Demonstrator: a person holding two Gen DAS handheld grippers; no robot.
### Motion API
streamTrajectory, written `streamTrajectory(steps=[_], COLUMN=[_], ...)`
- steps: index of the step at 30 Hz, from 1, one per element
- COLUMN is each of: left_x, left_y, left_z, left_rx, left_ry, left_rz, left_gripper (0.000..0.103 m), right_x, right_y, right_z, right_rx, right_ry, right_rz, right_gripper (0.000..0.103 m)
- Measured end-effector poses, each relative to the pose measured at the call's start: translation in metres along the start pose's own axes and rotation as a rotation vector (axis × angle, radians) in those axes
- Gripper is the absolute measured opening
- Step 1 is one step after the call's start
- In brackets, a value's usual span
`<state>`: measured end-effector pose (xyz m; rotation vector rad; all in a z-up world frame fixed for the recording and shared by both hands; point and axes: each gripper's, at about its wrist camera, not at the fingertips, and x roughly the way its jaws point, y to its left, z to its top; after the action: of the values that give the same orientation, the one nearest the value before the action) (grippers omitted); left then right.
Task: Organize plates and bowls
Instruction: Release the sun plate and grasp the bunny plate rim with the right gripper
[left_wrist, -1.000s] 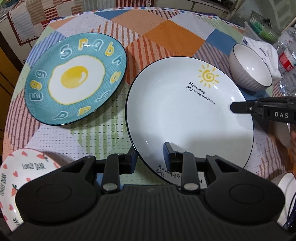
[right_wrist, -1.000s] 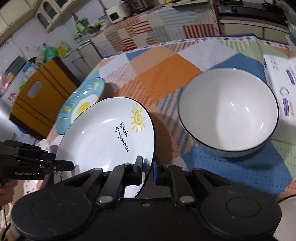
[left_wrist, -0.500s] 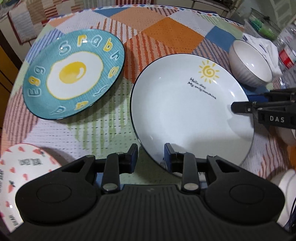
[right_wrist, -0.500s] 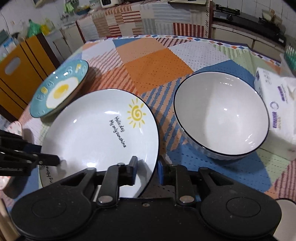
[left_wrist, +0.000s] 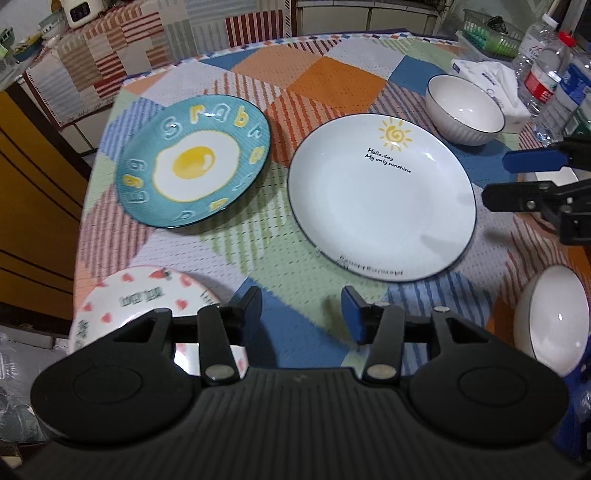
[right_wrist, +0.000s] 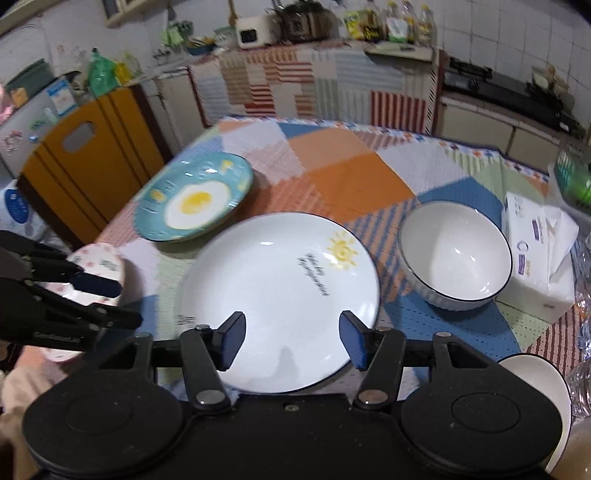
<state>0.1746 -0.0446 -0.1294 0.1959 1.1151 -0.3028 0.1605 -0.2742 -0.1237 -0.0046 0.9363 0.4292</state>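
Left tool (left_wrist: 301, 308) — fingers spread wide, released, nothing between them; it hangs above the tabletop (left_wrist: 295, 258) short of the near rim of the sun plate.
Right tool (right_wrist: 291, 338) — likewise spread and empty, poised over the near edge of the sun plate; in the left wrist view it enters from the right edge, just beside that plate's right rim.

Pink heart plate (left_wrist: 147, 295) — near left corner, partly hidden under the left tool.
Small white bowl (left_wrist: 550, 321) — near right edge, only partly in frame.
White sun plate (left_wrist: 380, 199) — flat on the patchwork cloth at centre, yellow sun and the words "Hello, day / My only sunshine" on its far side, dark rim line.
Teal fried-egg plate (left_wrist: 194, 160) — left of the sun plate, near it but apart, ringed with raised letters.
White ribbed bowl (right_wrist: 456, 254) — upright, dark rim, just beyond the sun plate's right side, empty.
Tissue pack (right_wrist: 539, 251) — immediately right of the ribbed bowl.
Water bottles (left_wrist: 546, 70) — far right edge.
Green basket (left_wrist: 491, 37) — far right corner.
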Motion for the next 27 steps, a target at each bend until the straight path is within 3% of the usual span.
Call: streamTrajectory(steps=[3, 16, 21, 27], left_x=[-0.019, -0.087, -0.096, -0.093], left_y=[0.002, 0.008, 0.029, 0.072], left_z=[-0.007, -0.05, -0.074, -0.1], left_rx=[0.013, 0.092, 0.085, 0.041], left_ry=[-0.013, -0.043, -0.032, -0.075], left_rz=[0.019, 0.076, 0.086, 0.139], left_gripper=[0.051, 0.069, 0.072, 0.072], right_x=[-0.019, -0.077, -0.076, -0.055], right_y=[0.016, 0.087, 0.111, 0.138], right_z=[-0.003, -0.013, -0.017, -0.024], right_rx=[-0.025, -0.163, -0.196, -0.252], right_ry=[-0.034, -0.148, -0.146, -0.143], right_rz=[0.008, 0.091, 0.136, 0.165], right_gripper=[0.067, 0.068, 0.069, 0.073])
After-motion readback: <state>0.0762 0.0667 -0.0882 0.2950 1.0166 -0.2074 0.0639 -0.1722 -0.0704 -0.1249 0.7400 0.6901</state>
